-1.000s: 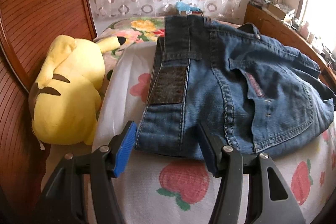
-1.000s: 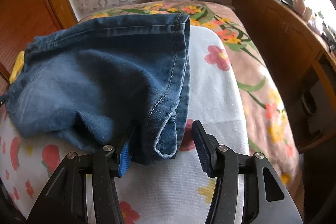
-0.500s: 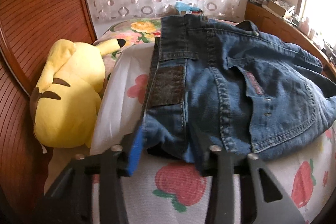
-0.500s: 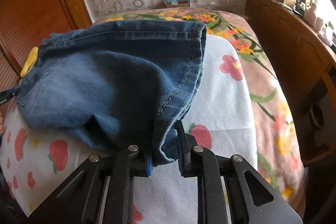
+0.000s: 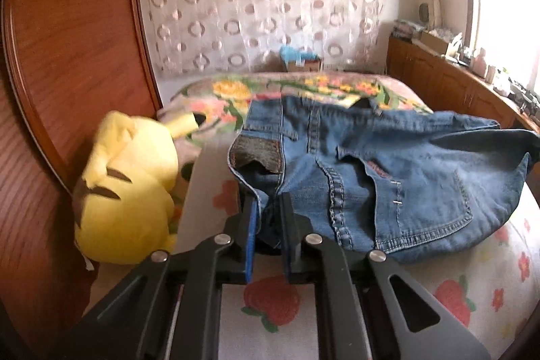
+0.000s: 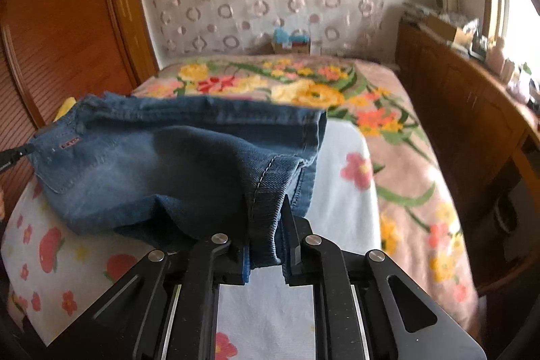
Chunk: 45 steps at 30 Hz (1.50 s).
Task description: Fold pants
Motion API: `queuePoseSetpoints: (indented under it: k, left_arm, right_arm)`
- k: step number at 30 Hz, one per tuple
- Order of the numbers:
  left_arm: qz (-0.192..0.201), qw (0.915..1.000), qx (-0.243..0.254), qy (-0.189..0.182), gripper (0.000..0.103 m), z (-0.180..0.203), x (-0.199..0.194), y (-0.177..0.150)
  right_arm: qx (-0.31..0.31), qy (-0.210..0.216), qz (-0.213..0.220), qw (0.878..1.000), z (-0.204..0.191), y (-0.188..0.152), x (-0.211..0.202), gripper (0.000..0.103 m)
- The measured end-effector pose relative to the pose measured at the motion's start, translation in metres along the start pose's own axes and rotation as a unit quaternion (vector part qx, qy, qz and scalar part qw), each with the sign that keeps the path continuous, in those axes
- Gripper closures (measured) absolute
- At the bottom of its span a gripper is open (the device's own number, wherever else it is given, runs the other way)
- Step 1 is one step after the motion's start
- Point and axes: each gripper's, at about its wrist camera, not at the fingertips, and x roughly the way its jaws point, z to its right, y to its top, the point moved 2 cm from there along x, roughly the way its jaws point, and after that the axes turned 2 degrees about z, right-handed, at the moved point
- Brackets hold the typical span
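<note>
Your jeans (image 5: 388, 177) now hang lifted off the strawberry-print sheet (image 5: 472, 292), bunched and sagging between both claws. Your left gripper (image 5: 268, 215), jaws just closed, pinches the waistband corner ahead of it; your right gripper (image 6: 265, 221), likewise closed, pinches the folded leg hem.

Your work surface is a bed (image 5: 341, 86) dressed in a pinkish floral blanket (image 6: 398, 157). On top of that blanket lies a white cloth printed with strawberries and flowers (image 5: 472, 285), covering the near half. The blue jeans (image 5: 388, 164) lie directly on this white cloth, spreading from centre towards 3 o'clock in your left view, their near edge raised off the cloth. At 9 o'clock a yellow plush toy (image 5: 125, 191) sits beside the cloth's edge, against the wooden panel (image 5: 67, 56).
</note>
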Motion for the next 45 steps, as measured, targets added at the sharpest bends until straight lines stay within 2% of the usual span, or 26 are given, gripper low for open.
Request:
queuePoseSetpoints:
  k: [8,17,23,28,31,35,38,40,41,45]
  left_arm:
    - [0.038,0.9992,0.011,-0.012,0.094,0.004,-0.047,0.006]
    - [0.057,0.9974,0.013,-0.043,0.093,0.014,-0.106,-0.016]
    - [0.04,0.9971,0.017,-0.063,0.093,0.022,-0.132,-0.048]
    - [0.005,0.998,0.028,-0.056,0.09,0.034,-0.13,-0.08]
    - [-0.016,0.998,0.026,-0.055,0.086,0.04,-0.127,-0.099]
    - [-0.031,0.9971,0.019,-0.068,0.082,0.043,-0.126,-0.11]
    - [-0.024,0.997,0.022,-0.07,0.076,0.048,-0.134,-0.107]
    - [-0.018,0.9968,0.024,-0.074,0.069,0.048,-0.141,-0.105]
    - [-0.016,0.9965,0.028,-0.077,0.068,0.05,-0.144,-0.104]
    - [-0.015,0.9944,0.048,-0.093,0.064,0.062,-0.149,-0.104]
  right_arm:
    - [-0.002,-0.01,0.031,0.999,0.005,0.004,-0.049,0.093]
    - [0.006,-0.017,0.047,0.999,0.015,-0.026,-0.115,0.093]
    - [0.016,-0.017,0.045,0.999,0.017,-0.062,-0.146,0.093]
    - [0.042,-0.009,0.022,0.999,0.02,-0.097,-0.142,0.093]
    - [0.078,-0.004,0.006,0.997,0.021,-0.119,-0.131,0.089]
    - [0.101,-0.005,0.001,0.995,0.024,-0.138,-0.129,0.078]
    - [0.111,-0.006,0.007,0.994,0.024,-0.141,-0.133,0.068]
    - [0.114,-0.004,0.012,0.993,0.024,-0.139,-0.137,0.065]
    - [0.112,-0.005,0.015,0.994,0.022,-0.138,-0.139,0.062]
    - [0.105,-0.003,0.026,0.994,0.015,-0.134,-0.147,0.059]
